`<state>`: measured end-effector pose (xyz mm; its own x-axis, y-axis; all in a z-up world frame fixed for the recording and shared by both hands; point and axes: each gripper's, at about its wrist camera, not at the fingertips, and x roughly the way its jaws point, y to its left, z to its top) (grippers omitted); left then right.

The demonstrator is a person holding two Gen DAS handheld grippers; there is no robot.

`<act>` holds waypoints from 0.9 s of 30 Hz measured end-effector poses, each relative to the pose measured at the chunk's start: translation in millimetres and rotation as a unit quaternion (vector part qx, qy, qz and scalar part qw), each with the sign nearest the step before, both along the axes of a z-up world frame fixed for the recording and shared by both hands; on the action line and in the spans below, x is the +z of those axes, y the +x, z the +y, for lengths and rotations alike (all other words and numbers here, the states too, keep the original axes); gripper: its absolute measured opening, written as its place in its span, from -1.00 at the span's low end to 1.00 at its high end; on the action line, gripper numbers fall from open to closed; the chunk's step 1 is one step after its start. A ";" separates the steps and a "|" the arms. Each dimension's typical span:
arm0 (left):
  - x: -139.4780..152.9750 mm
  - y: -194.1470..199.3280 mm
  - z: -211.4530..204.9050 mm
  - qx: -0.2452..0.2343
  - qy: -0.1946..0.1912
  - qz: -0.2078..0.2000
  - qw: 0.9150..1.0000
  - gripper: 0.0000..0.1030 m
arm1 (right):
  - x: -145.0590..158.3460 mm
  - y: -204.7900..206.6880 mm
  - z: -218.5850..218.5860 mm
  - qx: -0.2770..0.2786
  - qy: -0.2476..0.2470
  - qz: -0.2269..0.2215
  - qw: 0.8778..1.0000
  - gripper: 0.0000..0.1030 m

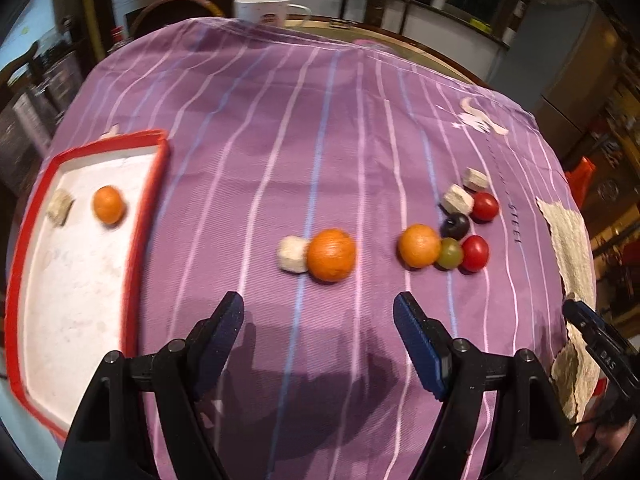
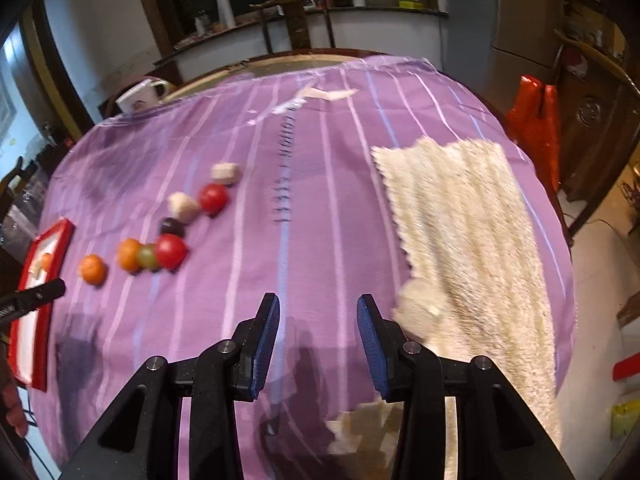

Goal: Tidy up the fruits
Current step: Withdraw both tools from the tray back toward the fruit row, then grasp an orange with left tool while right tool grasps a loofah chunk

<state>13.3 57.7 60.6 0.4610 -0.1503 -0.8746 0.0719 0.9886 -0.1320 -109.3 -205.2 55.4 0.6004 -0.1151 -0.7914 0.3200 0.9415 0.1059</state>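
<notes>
In the left wrist view my left gripper (image 1: 318,304) is open just short of an orange (image 1: 331,255) that touches a pale chunk (image 1: 293,254). Right of them cluster a second orange (image 1: 419,245), a green grape (image 1: 450,253), two red tomatoes (image 1: 475,253), a dark fruit (image 1: 455,225) and two pale chunks (image 1: 457,199). The red-rimmed white tray (image 1: 80,280) at the left holds an orange (image 1: 108,204) and a pale chunk (image 1: 60,207). My right gripper (image 2: 319,308) is open over bare cloth, with a pale chunk (image 2: 422,300) beside its right finger on the towel (image 2: 460,220).
A purple striped cloth (image 1: 320,140) covers the round table. A white mug (image 1: 264,10) stands at the far edge. An orange-red bag (image 2: 534,120) hangs beyond the table's right side. A counter with bottles runs along the back.
</notes>
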 end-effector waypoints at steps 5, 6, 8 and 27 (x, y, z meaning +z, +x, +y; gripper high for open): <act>-5.1 9.8 -7.1 -0.032 -0.013 0.003 0.999 0.11 | -9.2 -5.7 -22.0 -0.024 0.026 0.007 0.999 -0.14; -5.3 10.9 -6.6 -0.036 -0.015 0.003 0.999 0.11 | -7.4 -9.4 -27.2 -0.027 0.030 0.000 0.999 -0.14; -6.1 11.4 -4.5 -0.038 -0.017 0.000 0.999 0.11 | 0.1 -19.5 -35.1 -0.042 0.008 -0.010 0.999 -0.14; -4.9 17.7 -10.0 -0.080 -0.026 -0.007 0.996 0.11 | -24.3 -7.3 -47.8 -0.046 0.008 0.024 0.999 -0.10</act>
